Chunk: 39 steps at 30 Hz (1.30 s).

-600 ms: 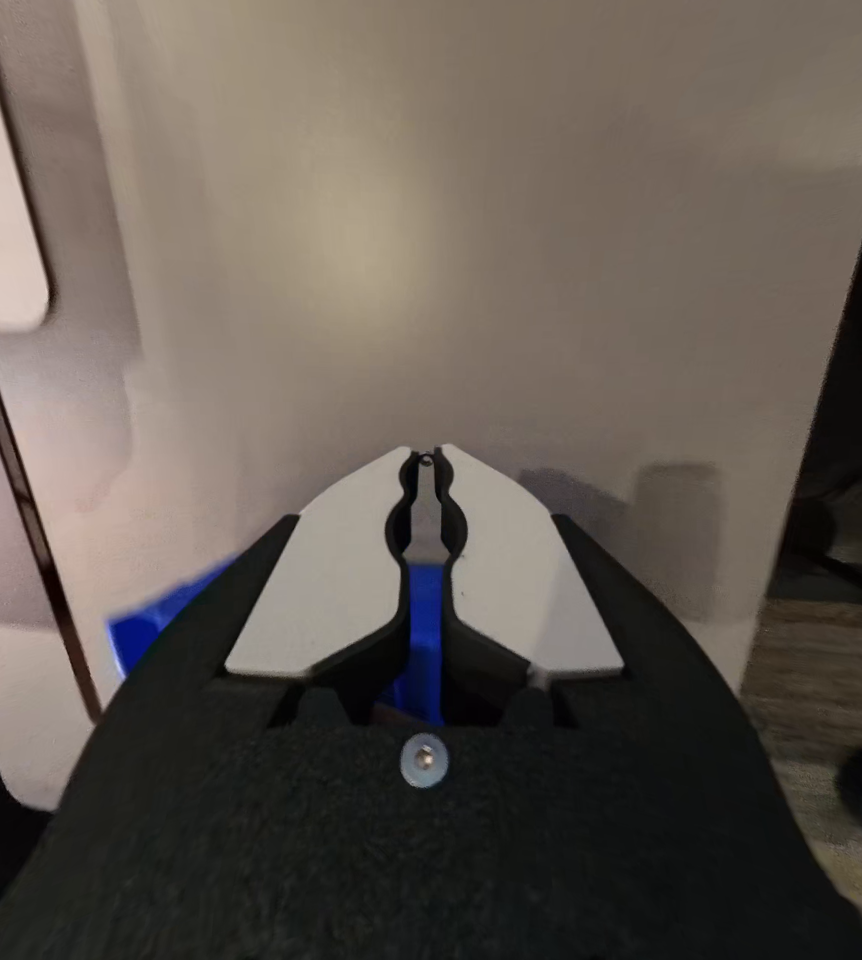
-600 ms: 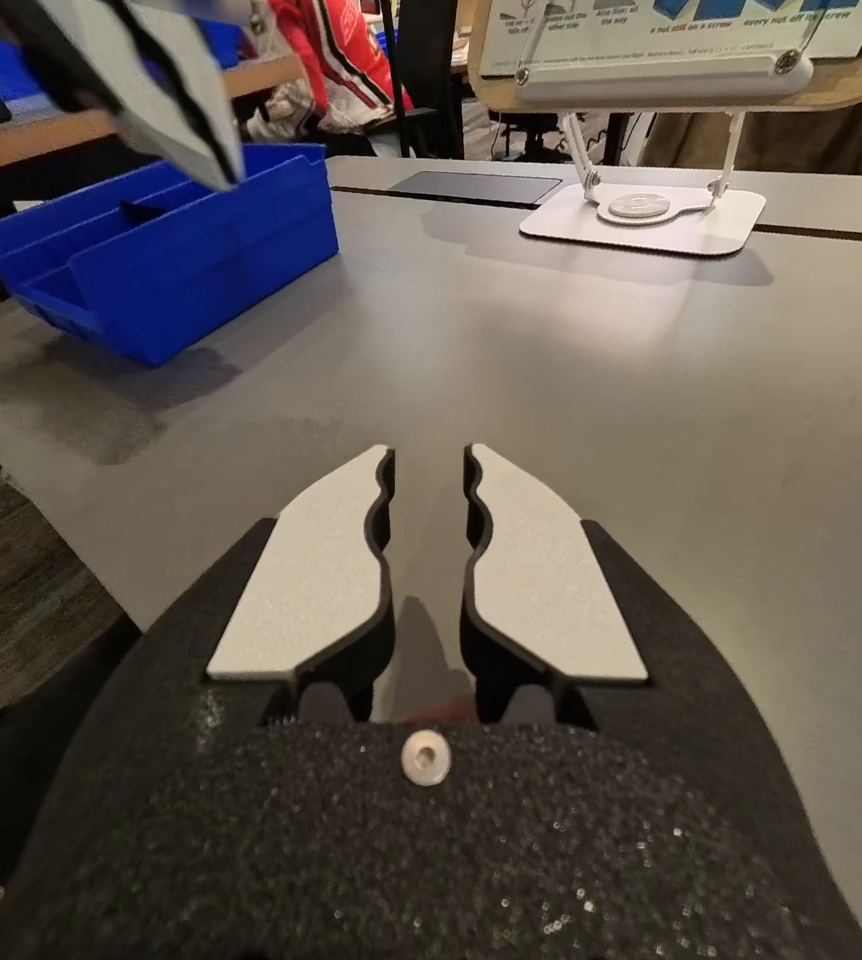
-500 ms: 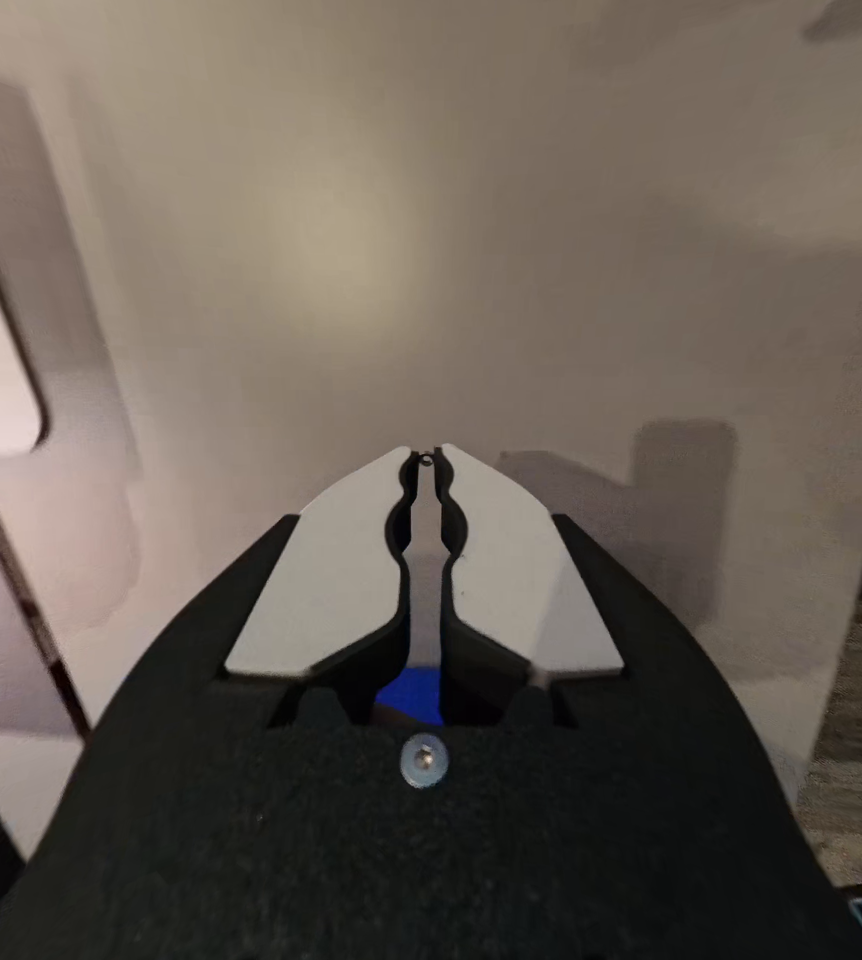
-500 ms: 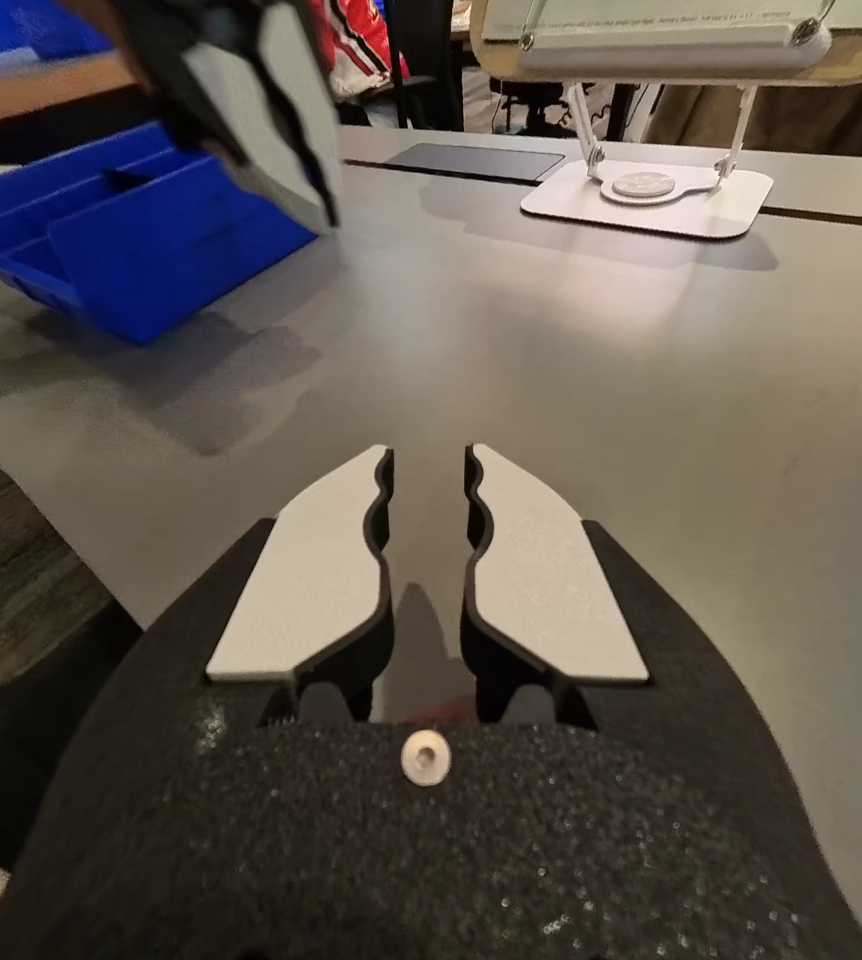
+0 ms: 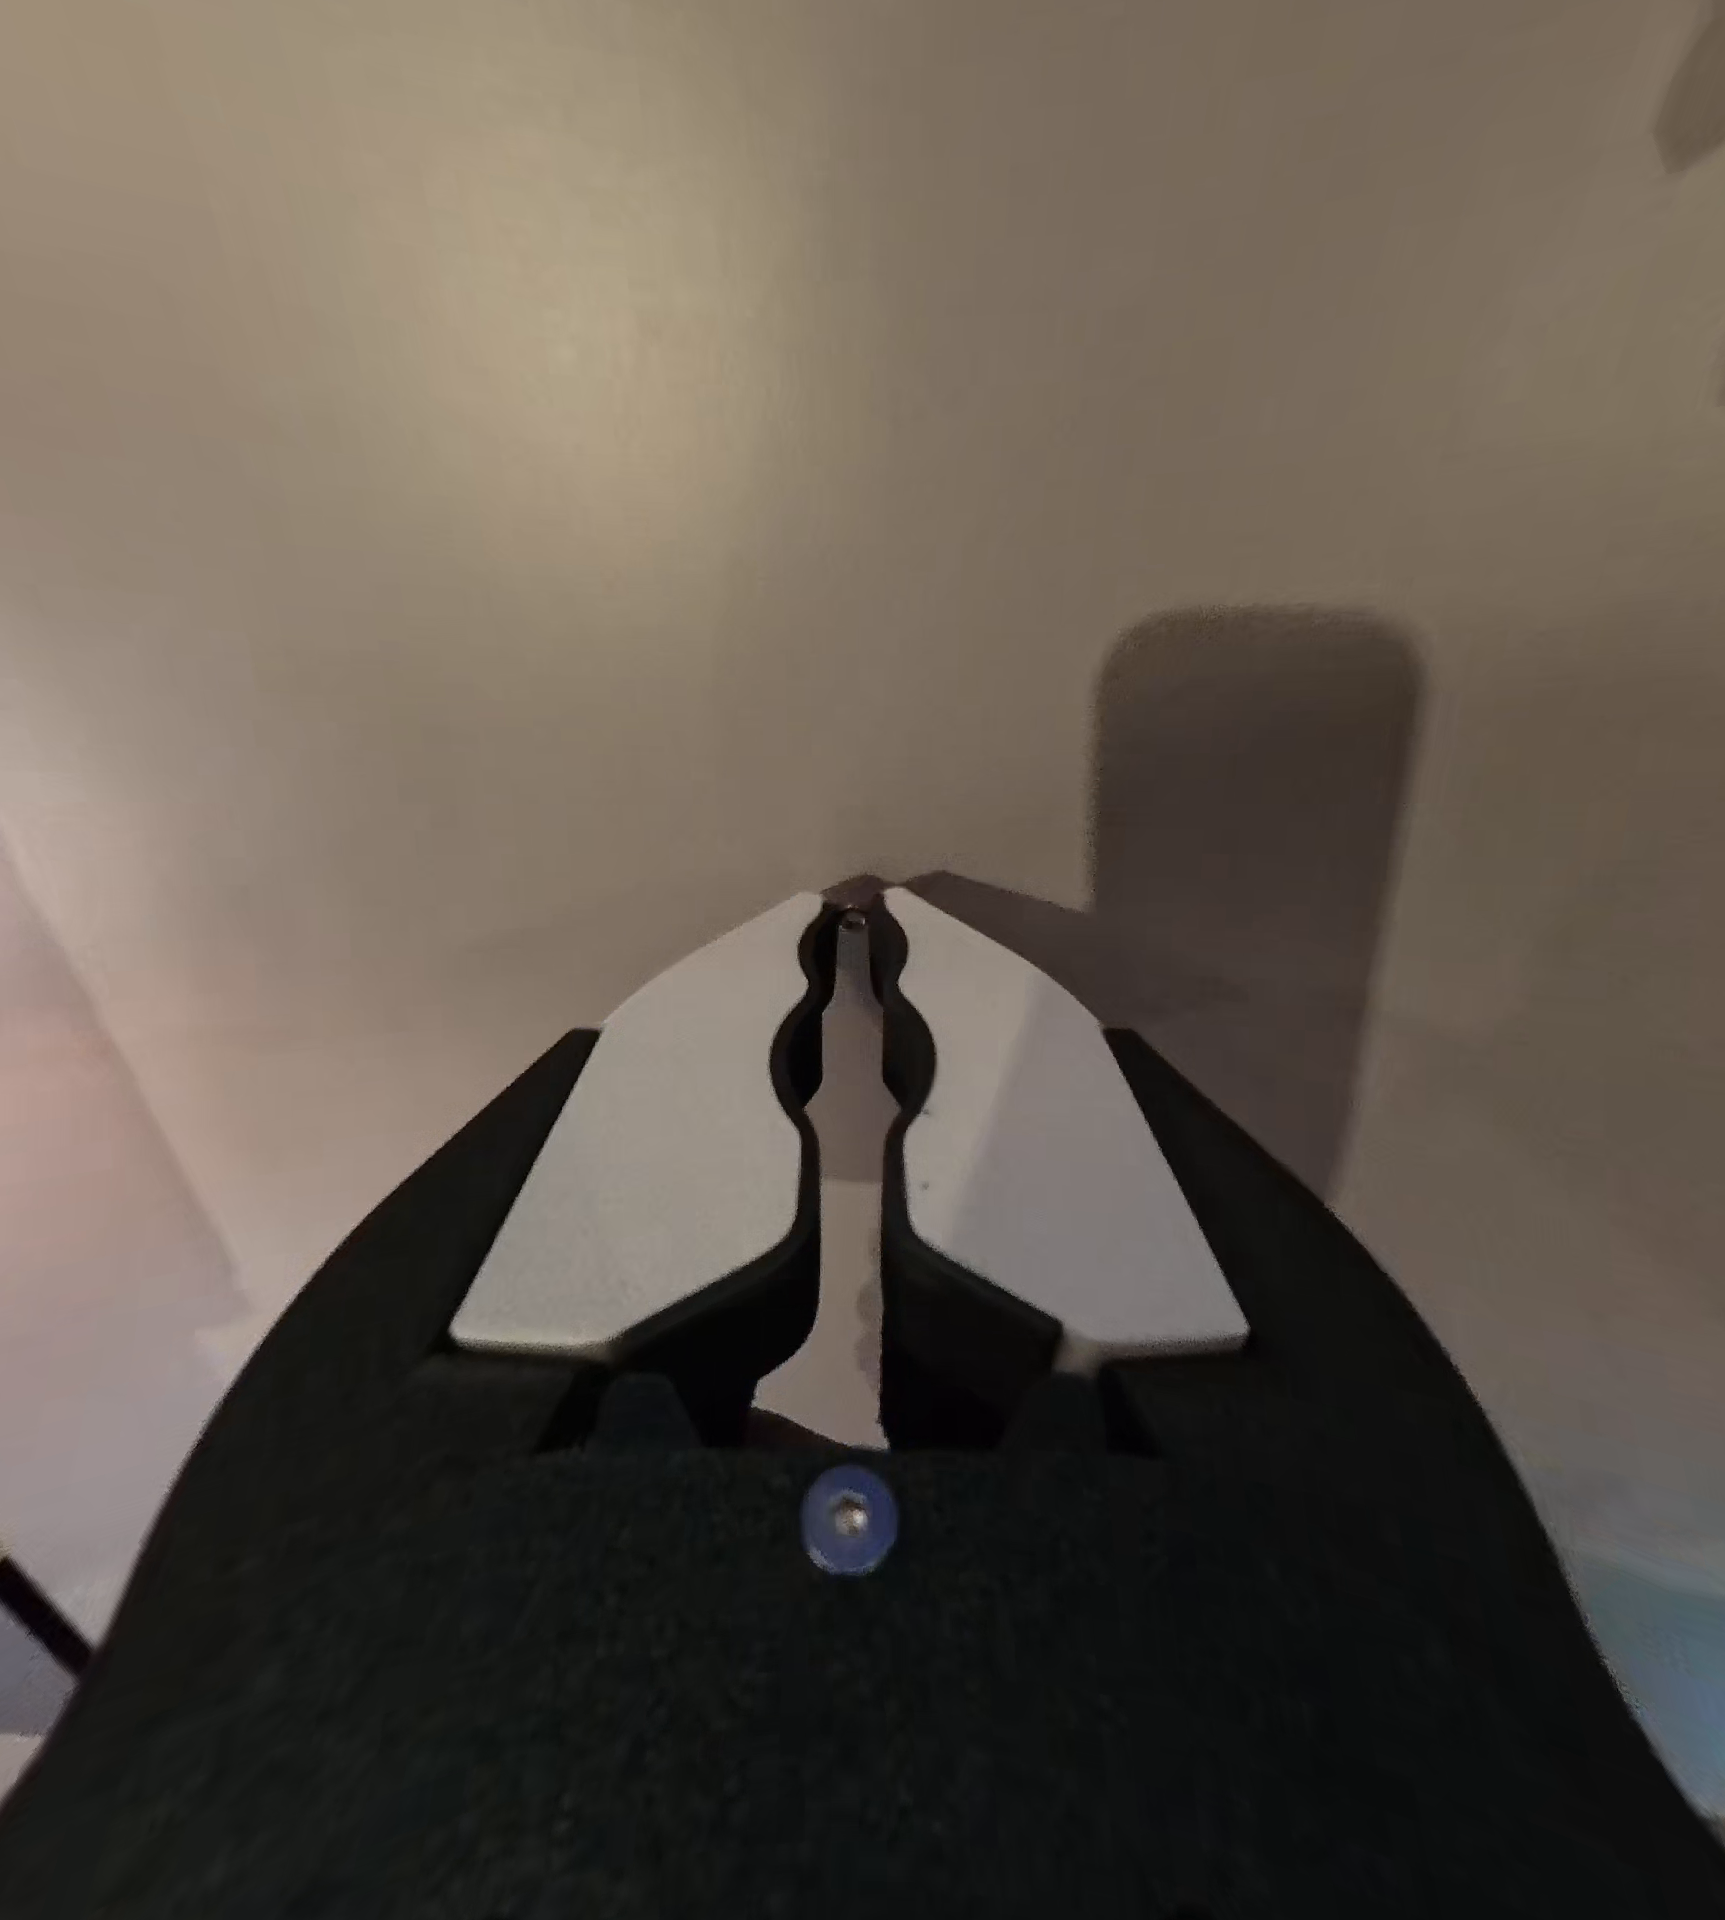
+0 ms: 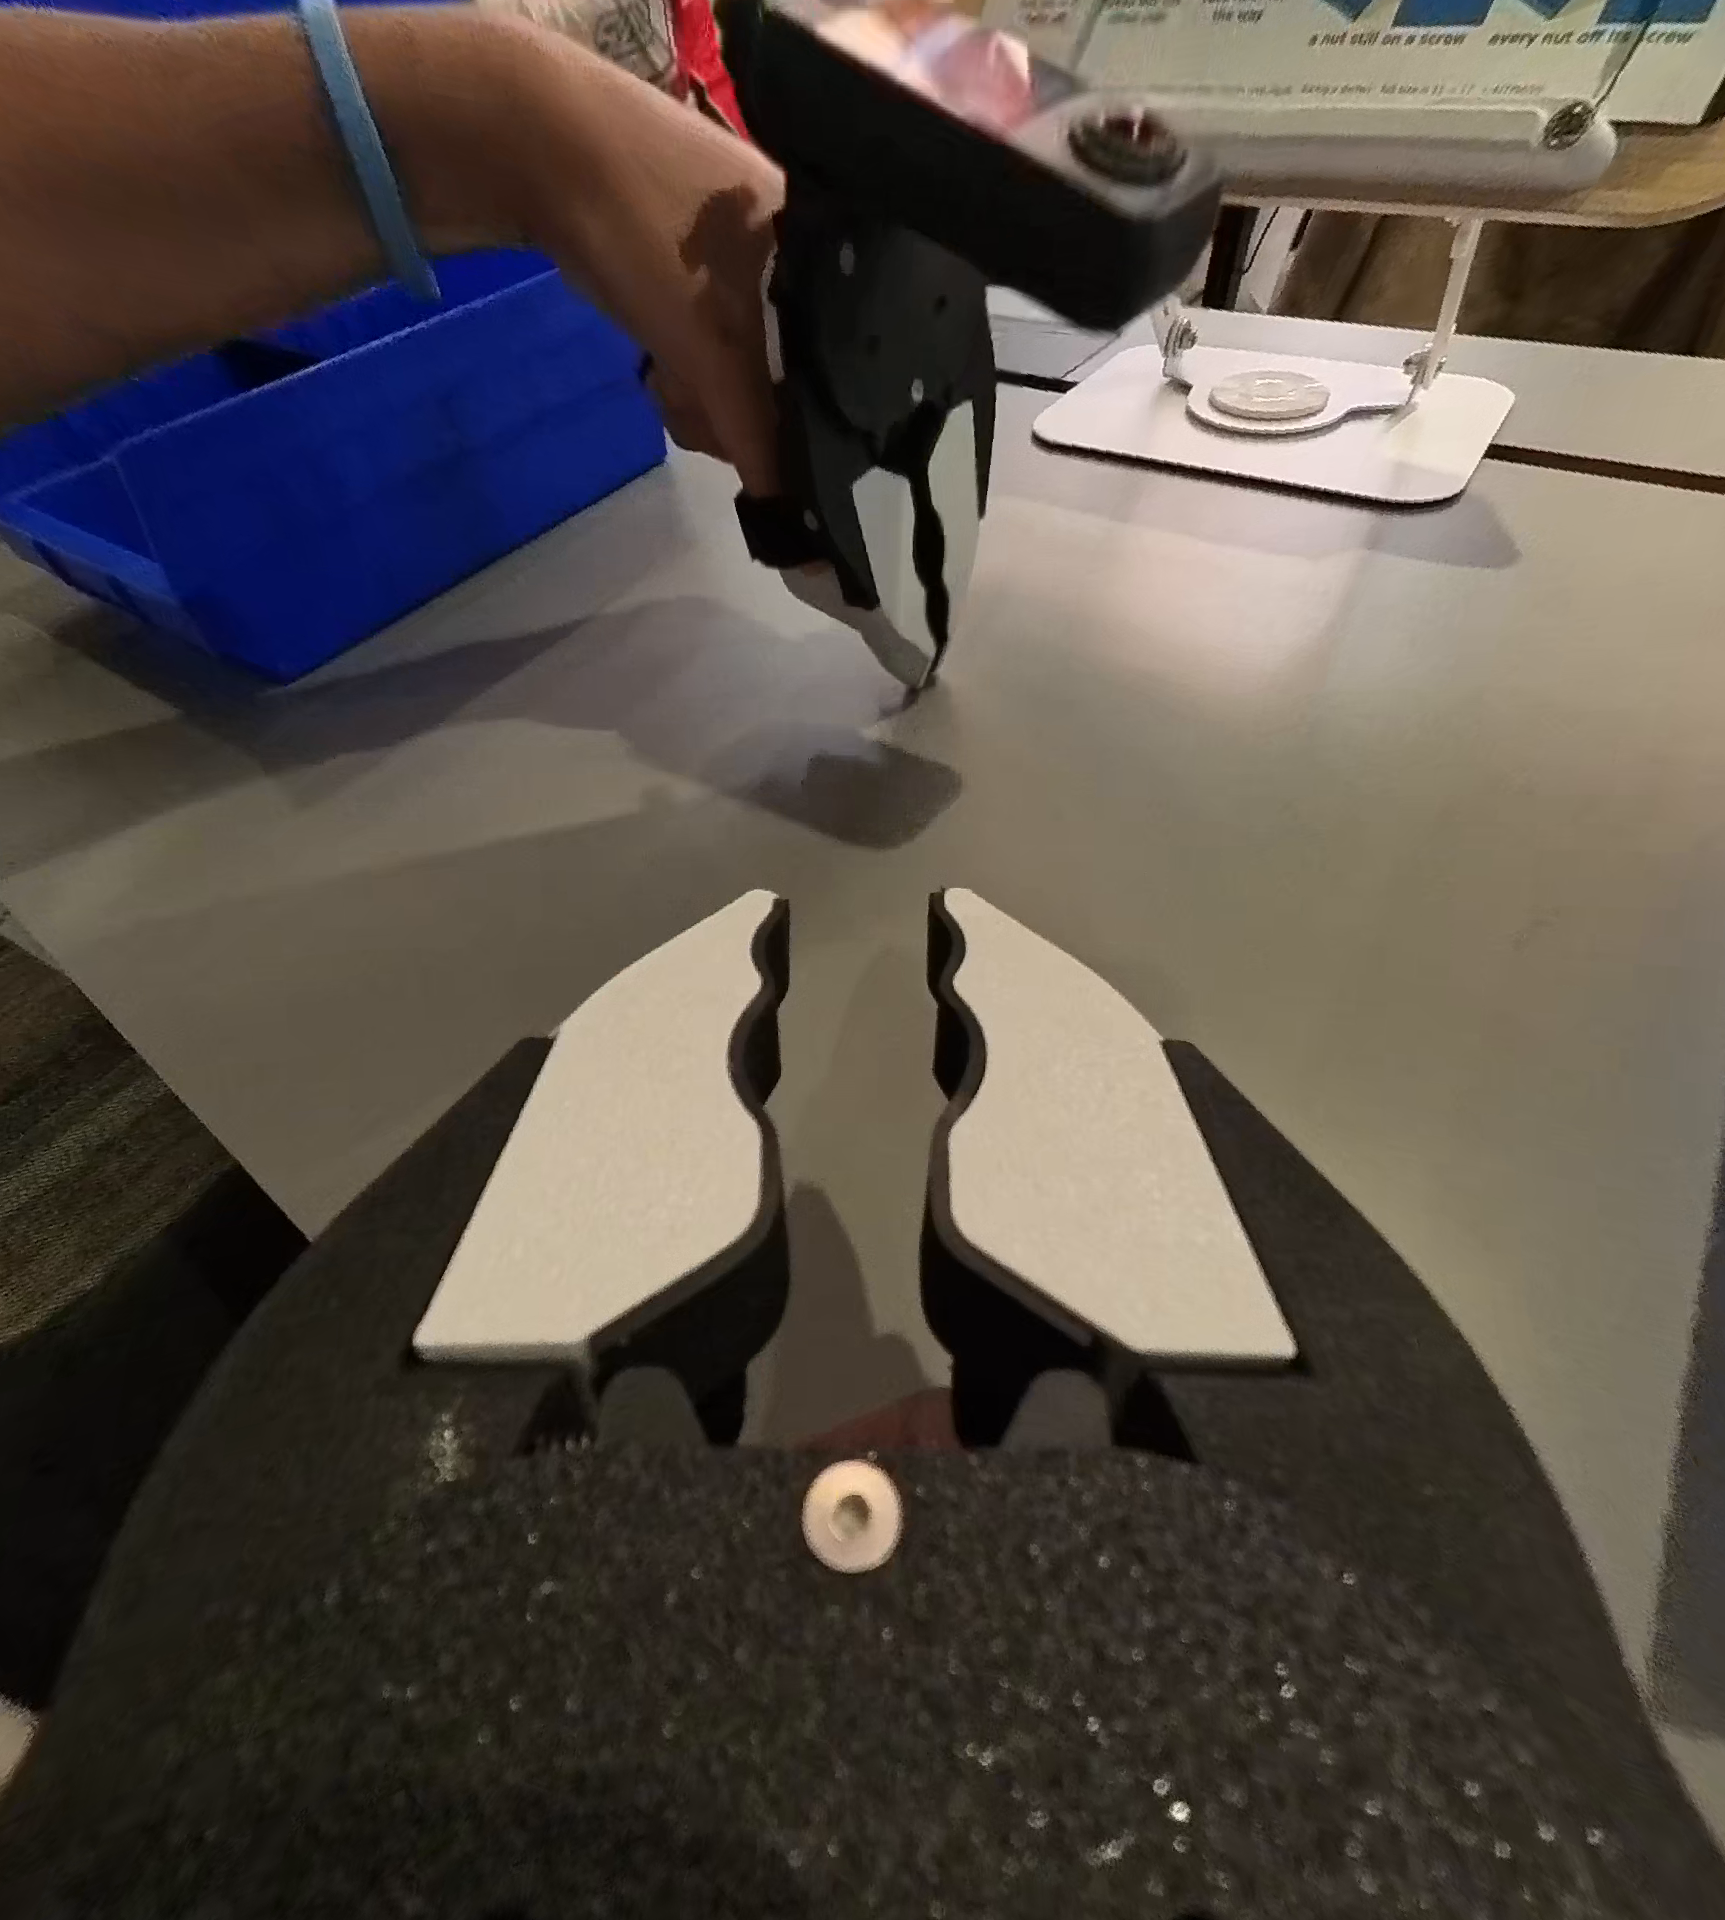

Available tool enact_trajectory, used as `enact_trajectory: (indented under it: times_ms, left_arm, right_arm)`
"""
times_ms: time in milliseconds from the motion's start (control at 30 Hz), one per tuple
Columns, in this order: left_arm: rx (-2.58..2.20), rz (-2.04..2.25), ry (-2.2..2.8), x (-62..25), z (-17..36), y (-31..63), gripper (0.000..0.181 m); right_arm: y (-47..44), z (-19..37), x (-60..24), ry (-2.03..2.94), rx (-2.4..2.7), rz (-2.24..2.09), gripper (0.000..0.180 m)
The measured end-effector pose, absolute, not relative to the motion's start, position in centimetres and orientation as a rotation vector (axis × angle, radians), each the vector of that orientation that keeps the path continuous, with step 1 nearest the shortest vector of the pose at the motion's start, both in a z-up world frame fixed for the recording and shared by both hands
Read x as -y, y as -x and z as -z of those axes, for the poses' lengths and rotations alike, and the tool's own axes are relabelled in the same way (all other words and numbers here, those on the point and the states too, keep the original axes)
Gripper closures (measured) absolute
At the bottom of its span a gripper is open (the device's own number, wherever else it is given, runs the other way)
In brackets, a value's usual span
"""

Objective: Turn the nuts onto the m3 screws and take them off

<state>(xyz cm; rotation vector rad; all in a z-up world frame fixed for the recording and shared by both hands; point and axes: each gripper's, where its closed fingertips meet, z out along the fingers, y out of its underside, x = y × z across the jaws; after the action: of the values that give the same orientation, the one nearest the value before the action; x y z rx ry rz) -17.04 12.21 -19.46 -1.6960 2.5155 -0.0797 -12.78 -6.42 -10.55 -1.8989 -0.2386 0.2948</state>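
Small dark metal screw (image 6: 910, 694): pinched at the very tips of the left gripper (image 6: 918, 665), pointing down, lower end at or just above the matte grey tabletop (image 6: 1253, 831); too small to tell whether touching. Looks like the screw from the task, going by the thin shank below the tips. No nut visible anywhere.

Left jaws nearly closed, a thin slit between them, with only the last bit of the pale finger pads (image 5: 692, 1122) on the metal.

Main risks, as judged from here:
- Slipping or pivoting between the pads, given so small a contact patch at the tips.
- Pressing down onto the hard tabletop and levering the screw sideways out of the grip.
- Letting go with the shank upright and having it topple and roll towards the near table edge.
- Losing such a small, dark part in the gripper's shadow on the grey surface.

Right gripper (image 6: 858, 914): low over the near part of the table, well apart from the screw, jaws moderately wide and empty. Closing in too fast from there risks knocking the left tips.

Farther out: bare hand with pale blue wristband (image 6: 671, 281) on the left handle, blue plastic parts bin (image 6: 338, 520) behind it, flat white stand base (image 6: 1273, 426) beyond.
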Motion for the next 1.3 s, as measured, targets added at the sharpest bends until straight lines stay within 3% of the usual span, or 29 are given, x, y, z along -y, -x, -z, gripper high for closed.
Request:
enact_trajectory:
  times_ms: [433,600,800,967,1133,1300]
  left_arm:
    - [-2.500,0.156,1.722,-11.7,19.6,16.0,0.172]
    - [-2.356,0.229,1.722,-12.1,16.4,16.0,0.149]
    - [-1.715,0.336,1.694,-12.2,6.8,19.5,0.144]
    - [-0.967,0.371,1.733,-10.0,0.9,29.4,0.146]
    - [-0.463,0.275,1.693,-4.0,1.6,39.3,0.150]
    - [-0.216,0.274,1.678,1.4,4.6,42.8,0.149]
  right_arm:
    - [12.7,10.4,6.6,1.899,0.246,-0.293,0.155]
    - [12.6,10.3,6.7,1.898,0.245,-0.291,0.155]
    - [11.5,10.3,6.6,1.911,0.232,-0.247,0.154]
    - [9.7,10.1,6.1,1.905,0.134,-0.215,0.151]
    - [9.2,10.0,5.8,1.873,0.074,-0.170,0.148]
    - [9.8,9.8,5.8,1.830,0.079,-0.128,0.147]
